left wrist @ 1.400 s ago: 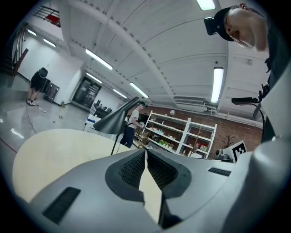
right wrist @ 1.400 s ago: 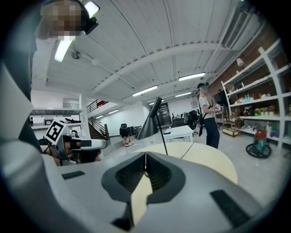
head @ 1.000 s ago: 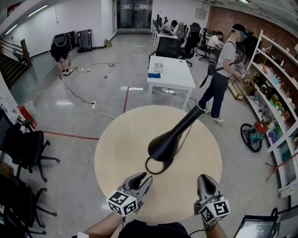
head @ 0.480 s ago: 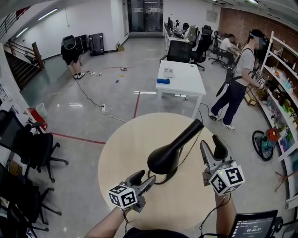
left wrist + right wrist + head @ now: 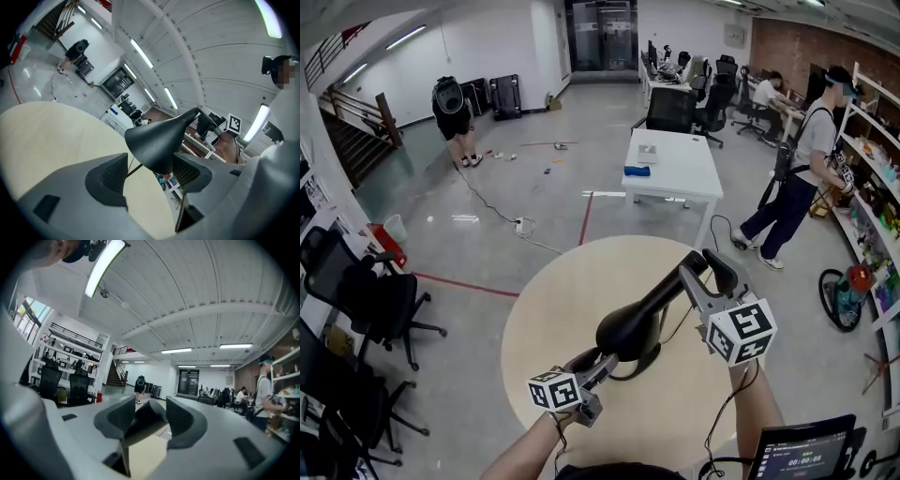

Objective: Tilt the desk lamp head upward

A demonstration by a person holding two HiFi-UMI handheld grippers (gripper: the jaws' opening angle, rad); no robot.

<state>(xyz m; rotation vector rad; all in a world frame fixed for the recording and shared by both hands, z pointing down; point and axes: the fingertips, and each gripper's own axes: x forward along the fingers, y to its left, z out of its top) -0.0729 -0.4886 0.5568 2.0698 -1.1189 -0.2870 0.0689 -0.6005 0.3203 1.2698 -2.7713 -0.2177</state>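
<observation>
Desk lamp head (image 5: pixel 630 328) — black and cone-shaped — hangs low over the round tabletop (image 5: pixel 546 309), with its neck (image 5: pixel 667 292) slanting up to the right. The left tongs (image 5: pixel 592 367) have just been opening; their jaws stand apart with the head's wide end between them. The right tongs (image 5: pixel 705 274) have just been opening too — jaws apart, astride the neck's upper end.

Your grey left gripper (image 5: pixel 598 361) and right gripper (image 5: pixel 705 267) each carry a white cube of black square markers; a black cable (image 5: pixel 722 417) trails behind the right gripper.
</observation>
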